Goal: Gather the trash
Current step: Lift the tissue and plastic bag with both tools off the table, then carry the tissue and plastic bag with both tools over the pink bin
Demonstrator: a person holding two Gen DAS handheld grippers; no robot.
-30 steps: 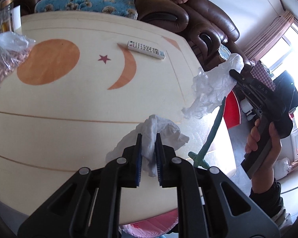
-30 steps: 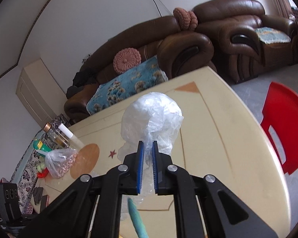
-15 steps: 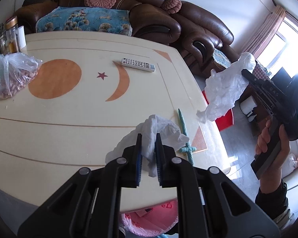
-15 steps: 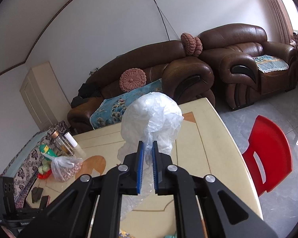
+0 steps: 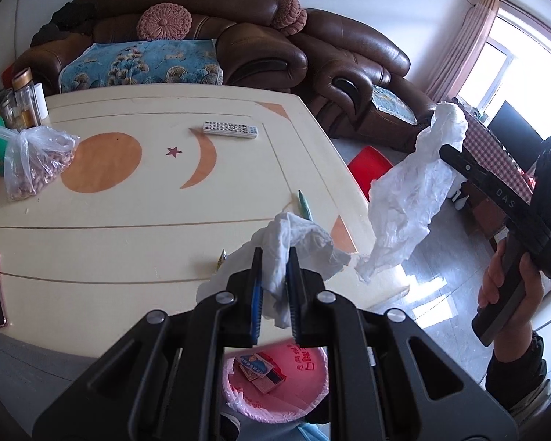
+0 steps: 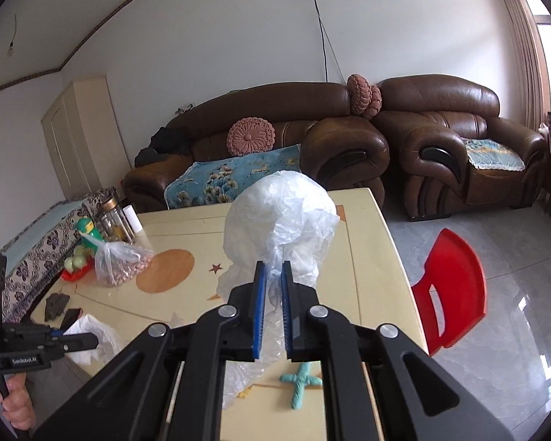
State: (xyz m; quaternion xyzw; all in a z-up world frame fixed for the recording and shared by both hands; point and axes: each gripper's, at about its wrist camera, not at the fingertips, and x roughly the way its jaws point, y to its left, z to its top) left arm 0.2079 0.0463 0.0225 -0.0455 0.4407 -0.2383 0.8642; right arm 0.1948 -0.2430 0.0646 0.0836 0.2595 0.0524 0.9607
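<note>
the left gripper [image 5: 274,286], at the bottom middle of its own view, has its fingers pinched tight on a crumpled white tissue [image 5: 292,242], which bunches above the blue pads and hangs clear of the table [image 5: 128,228]. the right gripper [image 6: 273,312] is likewise clamped, on the neck of a thin clear plastic bag [image 6: 281,220] that balloons above the fingers in the middle of the frame and trails below them. in the left view that bag [image 5: 411,198] dangles at the right, off the table's edge. both pieces of trash are held up in the air, probably so they can be carried to the pink-lined bin [image 5: 297,382] seen at the bottom of the left view, below the table edge. a remote [image 5: 230,129], a bag of nuts [image 5: 33,161] and a green cross-shaped toy [image 6: 299,382] sit on the table, left alone as not trash
</note>
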